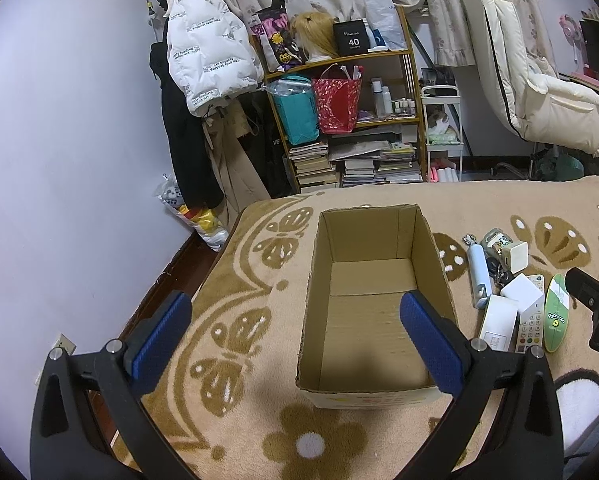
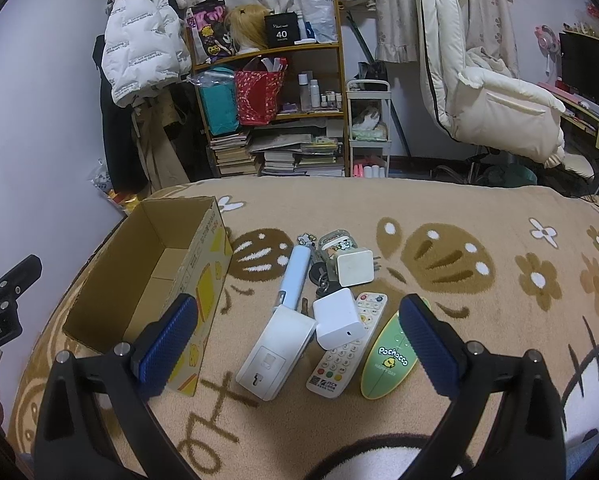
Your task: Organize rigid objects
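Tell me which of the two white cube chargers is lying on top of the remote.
The nearer charger, with the small port facing the camera. It overlaps the remote. The other charger sits farther back, prongs sticking out its right side, against the keys.

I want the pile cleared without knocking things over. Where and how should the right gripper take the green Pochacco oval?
Grip the green Pochacco oval across its narrow width near the middle, coming down from above. It lies flat on the blanket, its long axis roughly along the open right gripper; its right edge is free, but the remote crowds its left.
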{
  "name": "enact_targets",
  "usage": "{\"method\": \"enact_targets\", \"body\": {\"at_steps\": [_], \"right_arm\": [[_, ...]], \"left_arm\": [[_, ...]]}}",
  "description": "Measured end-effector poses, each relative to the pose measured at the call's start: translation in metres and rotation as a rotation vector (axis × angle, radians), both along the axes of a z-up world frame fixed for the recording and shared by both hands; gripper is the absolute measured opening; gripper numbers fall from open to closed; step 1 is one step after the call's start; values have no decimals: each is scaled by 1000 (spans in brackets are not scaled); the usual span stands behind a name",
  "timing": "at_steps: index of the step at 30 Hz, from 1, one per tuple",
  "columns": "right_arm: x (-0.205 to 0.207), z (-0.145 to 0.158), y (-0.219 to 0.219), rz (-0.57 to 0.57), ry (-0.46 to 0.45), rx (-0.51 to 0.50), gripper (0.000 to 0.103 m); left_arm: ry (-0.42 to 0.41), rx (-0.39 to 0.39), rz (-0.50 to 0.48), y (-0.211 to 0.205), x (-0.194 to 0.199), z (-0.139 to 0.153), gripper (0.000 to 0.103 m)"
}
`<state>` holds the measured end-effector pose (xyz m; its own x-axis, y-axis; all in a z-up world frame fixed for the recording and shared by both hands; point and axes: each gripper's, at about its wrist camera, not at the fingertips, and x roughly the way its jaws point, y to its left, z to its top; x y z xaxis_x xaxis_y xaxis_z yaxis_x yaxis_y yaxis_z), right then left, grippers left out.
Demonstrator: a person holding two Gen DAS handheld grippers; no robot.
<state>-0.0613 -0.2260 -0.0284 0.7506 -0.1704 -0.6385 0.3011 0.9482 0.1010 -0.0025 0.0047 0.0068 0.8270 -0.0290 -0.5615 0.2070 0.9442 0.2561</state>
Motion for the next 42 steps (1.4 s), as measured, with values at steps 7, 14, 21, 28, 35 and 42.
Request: {"method": "enact_targets", "body": {"at_steps": [7,14,21,28,35,42], "right_arm": [[0,0,-1,-1,1,1,103],[-1,1,-1,-4,0,2,103],[-1,-2,-8,-5,-4,-5,103],[-2,-2,-11,-7,-7,-6,103],[-3,-1,-10,-8,-6,-6,103],[-3,-1,-11,-7,-5,-10,103]], "left_arm": [[1,1,-2,0,0,-1,103],[4,1,-3,0,0,-2,103],[3,6,-2,-1,1,-4,103],[13,-1,0,0,3,-6,103],[11,7,-4,-1,2,-7,103],[13,7,-4,-1,2,-8,103]]}}
